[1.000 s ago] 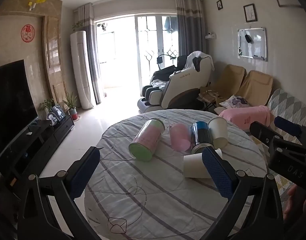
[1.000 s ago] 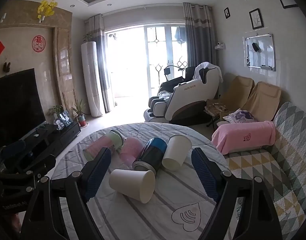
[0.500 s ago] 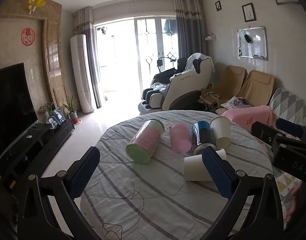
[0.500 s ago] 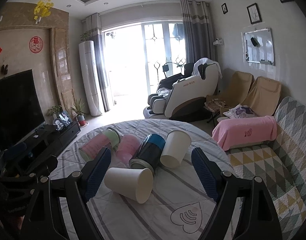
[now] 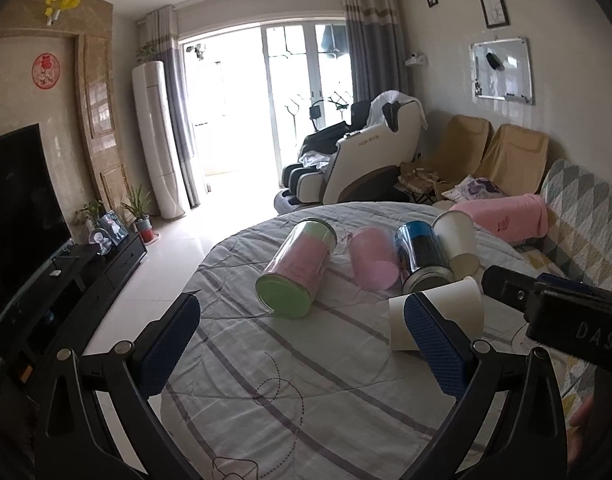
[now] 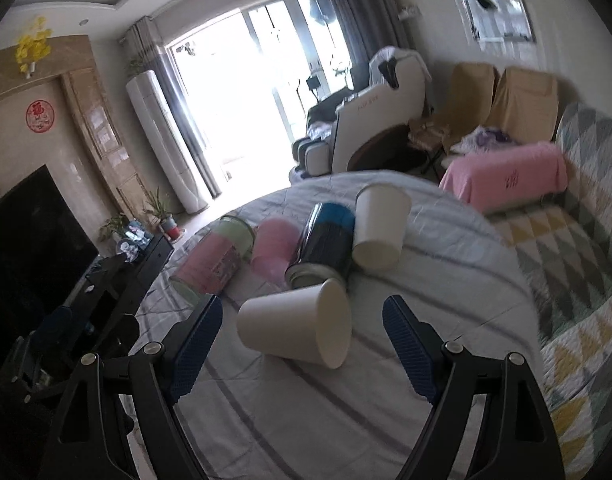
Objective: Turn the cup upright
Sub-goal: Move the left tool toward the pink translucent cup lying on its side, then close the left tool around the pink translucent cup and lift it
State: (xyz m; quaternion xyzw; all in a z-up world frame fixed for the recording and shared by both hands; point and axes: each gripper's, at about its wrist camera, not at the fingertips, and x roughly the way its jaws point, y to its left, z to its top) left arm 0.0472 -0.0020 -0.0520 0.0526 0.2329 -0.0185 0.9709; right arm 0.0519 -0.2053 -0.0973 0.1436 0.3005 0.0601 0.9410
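Note:
Several cups and cans lie on their sides on a round table with a striped grey cloth (image 5: pixel 306 380). Nearest is a white paper cup (image 6: pixel 293 328), lying with its mouth to the right; it also shows in the left wrist view (image 5: pixel 446 312). My right gripper (image 6: pixel 301 336) is open, its blue pads on either side of this cup and a little short of it. My left gripper (image 5: pixel 301 340) is open and empty above the table's near part. The right gripper's body (image 5: pixel 554 312) shows at the right of the left wrist view.
Behind the near cup lie a pink-and-green can (image 5: pixel 295 270), a pink cup (image 5: pixel 372 262), a blue-and-black can (image 5: pixel 422 256) and a second white cup (image 5: pixel 458 244). A sofa with a pink towel (image 6: pixel 506 176) stands right of the table, a TV stand (image 5: pixel 85 276) to the left.
My right gripper has moved forward and tilted, so the near white cup now lies closer between its fingers. My left gripper has shifted only slightly. The cups have not moved.

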